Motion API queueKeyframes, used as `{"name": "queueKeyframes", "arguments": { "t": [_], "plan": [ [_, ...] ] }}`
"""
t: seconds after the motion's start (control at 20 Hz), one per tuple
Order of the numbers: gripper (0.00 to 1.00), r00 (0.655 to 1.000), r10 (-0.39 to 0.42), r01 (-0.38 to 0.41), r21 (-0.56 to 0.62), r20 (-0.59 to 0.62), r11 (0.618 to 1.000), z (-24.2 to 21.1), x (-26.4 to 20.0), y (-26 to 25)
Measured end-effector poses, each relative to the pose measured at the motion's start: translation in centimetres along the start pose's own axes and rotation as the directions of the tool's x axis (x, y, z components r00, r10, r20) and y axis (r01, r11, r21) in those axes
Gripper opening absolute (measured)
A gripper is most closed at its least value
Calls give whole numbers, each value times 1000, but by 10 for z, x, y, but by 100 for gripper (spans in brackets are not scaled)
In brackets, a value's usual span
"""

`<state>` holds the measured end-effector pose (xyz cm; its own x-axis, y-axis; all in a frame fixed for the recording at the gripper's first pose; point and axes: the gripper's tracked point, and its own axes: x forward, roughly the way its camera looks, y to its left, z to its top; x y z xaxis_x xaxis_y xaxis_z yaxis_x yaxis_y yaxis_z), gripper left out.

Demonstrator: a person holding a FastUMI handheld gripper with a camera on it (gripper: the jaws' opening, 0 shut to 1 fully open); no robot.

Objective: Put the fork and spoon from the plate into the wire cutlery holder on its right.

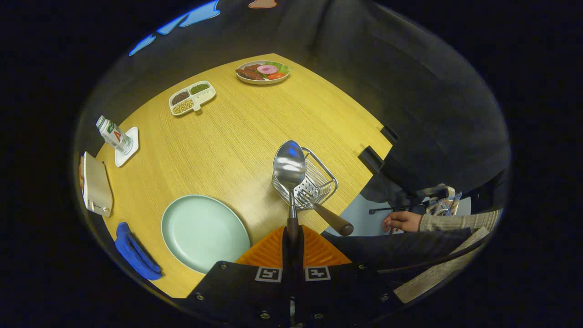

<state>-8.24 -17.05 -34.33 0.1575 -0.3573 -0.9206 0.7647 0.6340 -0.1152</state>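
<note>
Between the two fingers of the gripper [293, 237], closed tight, sits the dark handle of the spoon [289, 169], both fingers pressing on it from either side. Ahead of the fingers rises the spoon's steel neck and then its shiny bowl, held up over the near left corner of the wire cutlery holder [319, 175]. Inside that wire holder lies the fork [319, 207], tines down among the wires, its brown wooden handle slanting out over the near rim toward the table edge. Just left of the fingers and left of the holder rests the pale green plate [202, 232], bare of cutlery, on the yellow wooden table [237, 132]. Near the plate, at the table's left edge, a crumpled blue cloth [134, 253]. Farther along that left edge, a flat beige pouch-like thing [96, 189], what it is hard to tell. Beyond it, a small bottle [113, 134] with a white cap, tilted on a white square coaster [128, 148]. Well beyond the fingers, toward the far side of the table, a white divided dish [191, 97] with dark, green and pale beans or grains in separate compartments, and near it a round plate of food [263, 72] with brown slices, a pink round slice, something red and green leaves. Off the table to the right of the fingers, a person's hand [401, 221] with a ribbed beige sleeve [460, 221].
</note>
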Motion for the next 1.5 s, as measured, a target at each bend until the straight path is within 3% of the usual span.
{"name": "queueKeyframes", "arguments": {
  "t": [0.5,0.65,1.15,1.25,1.5],
  "plan": [
    [5,997,27,-23,64,-66,998,-3,7,-8],
    [12,999,5,-3,39,-33,999,8,5,-11],
    [13,986,11,-1,-59,165,998,54,-21,-5],
    [22,981,8,8,-83,195,997,60,-28,-4],
    [21,966,42,-2,-152,255,988,65,-34,9]
  ]
}}
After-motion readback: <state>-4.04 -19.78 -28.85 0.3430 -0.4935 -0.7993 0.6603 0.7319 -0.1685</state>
